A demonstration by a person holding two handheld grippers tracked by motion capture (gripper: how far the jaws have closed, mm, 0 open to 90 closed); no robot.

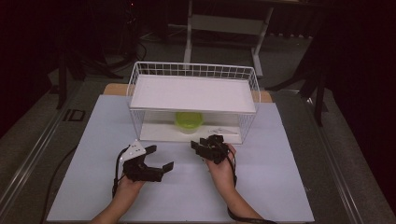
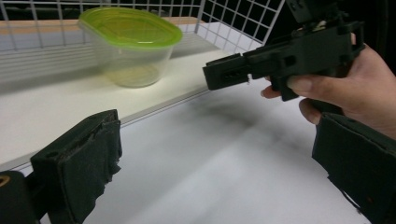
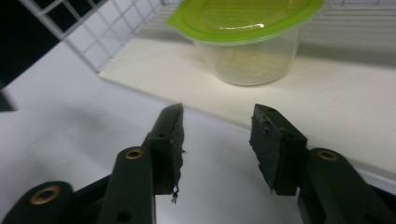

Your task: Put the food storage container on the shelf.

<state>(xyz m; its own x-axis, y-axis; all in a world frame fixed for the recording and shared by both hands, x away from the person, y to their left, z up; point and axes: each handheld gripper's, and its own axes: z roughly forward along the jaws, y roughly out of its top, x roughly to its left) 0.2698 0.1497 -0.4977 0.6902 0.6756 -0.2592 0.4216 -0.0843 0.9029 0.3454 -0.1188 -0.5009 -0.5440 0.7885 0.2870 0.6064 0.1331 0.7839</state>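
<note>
High view: white wire-grid rack on the white table, clear plastic tub with lime-green lid upright on the lower shelf under the solid top shelf, long axis not clear. Left gripper spread wide, empty, right gripper just before the rack — jaws hard to read here. Left gripper view: tub lid-up, oval lid running left-right; right gripper held by a hand. Right gripper view: own jaws parted, empty — tub straight ahead.
</note>
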